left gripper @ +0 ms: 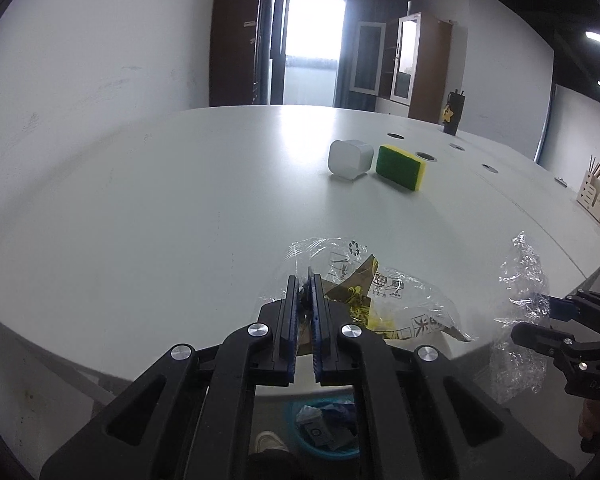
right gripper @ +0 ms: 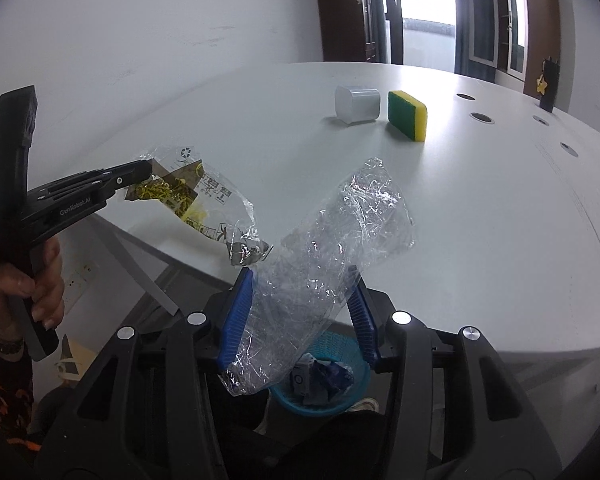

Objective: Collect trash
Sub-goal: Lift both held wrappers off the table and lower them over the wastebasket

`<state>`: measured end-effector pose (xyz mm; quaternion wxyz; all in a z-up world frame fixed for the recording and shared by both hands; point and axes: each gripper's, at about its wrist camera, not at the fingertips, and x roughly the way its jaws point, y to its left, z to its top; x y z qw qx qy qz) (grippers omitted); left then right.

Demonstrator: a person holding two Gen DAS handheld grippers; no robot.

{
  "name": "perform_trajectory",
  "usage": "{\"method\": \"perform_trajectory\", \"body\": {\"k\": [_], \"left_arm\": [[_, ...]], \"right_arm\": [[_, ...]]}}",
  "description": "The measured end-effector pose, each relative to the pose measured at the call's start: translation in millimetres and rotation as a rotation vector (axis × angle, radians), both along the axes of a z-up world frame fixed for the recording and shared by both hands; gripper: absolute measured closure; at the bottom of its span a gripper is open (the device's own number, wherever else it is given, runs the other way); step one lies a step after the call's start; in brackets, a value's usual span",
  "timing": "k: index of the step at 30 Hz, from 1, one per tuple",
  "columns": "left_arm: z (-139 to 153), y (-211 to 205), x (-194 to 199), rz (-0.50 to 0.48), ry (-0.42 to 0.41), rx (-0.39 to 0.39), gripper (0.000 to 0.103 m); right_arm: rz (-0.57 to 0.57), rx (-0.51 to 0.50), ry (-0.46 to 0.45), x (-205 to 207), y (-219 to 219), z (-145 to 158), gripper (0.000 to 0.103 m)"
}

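Below both hand-held grippers, past the surface (right gripper: 460,240) edge, sits the blue bin (right gripper: 324,396). The right hand-held gripper (right gripper: 300,312) clamps the crumpled clear wrap (right gripper: 340,240) almost directly above it; the left hand-held gripper (left gripper: 305,292) pinches the printed wrapper (left gripper: 380,300), tilted outward.
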<state>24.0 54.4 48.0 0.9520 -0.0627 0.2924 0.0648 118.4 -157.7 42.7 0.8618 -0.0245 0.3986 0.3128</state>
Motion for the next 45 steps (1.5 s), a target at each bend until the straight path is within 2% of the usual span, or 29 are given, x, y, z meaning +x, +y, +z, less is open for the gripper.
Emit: {"method": "perform_trajectory", "body": {"k": [4,9,11,15,20,27,35,37,43,45], "left_arm": [[-6,-2,-25,-0.025,-0.021,-0.064,0.098],[-25,-12,-47,-0.026,-0.004,-0.043,0.099],[-36,-16,-54,-0.021,0.014,-0.021,0.099],[-65,-13,-55,-0.007,0.077,-0.058,0.099],[-96,-23,-51,-0.012,0.133,-0.048,0.099],[-150,-26,-20,0.030,0.226,-0.063,0.099],[-197,-21,5,0.105,0.279,-0.155,0.099],[-209,-20,13,0.104,0.298,-0.185,0.099],[-241,-15,32,0.126,0.340,-0.184,0.099],[-255,-15,41,0.106,0.382,-0.202,0.098]], "right_arm": [[-0.002,0.026,0.009,-27,-11,-4,0.058],[0.003,-0.016,-0.001,-60,-15,-16,0.058],[0.005,-0.016,0.016,-69,-20,-23,0.058],[0.007,-0.040,0.049,-84,-25,-45,0.058],[0.009,-0.061,0.114,-93,-20,-81,0.058],[0.007,-0.080,0.187,-78,-5,-124,0.058],[0.010,-0.114,0.256,-51,18,-174,0.058],[0.005,-0.110,0.296,-44,22,-188,0.058],[0.008,-0.114,0.398,-24,31,-230,0.058],[-0.005,-0.132,0.420,-14,33,-240,0.058]]}}
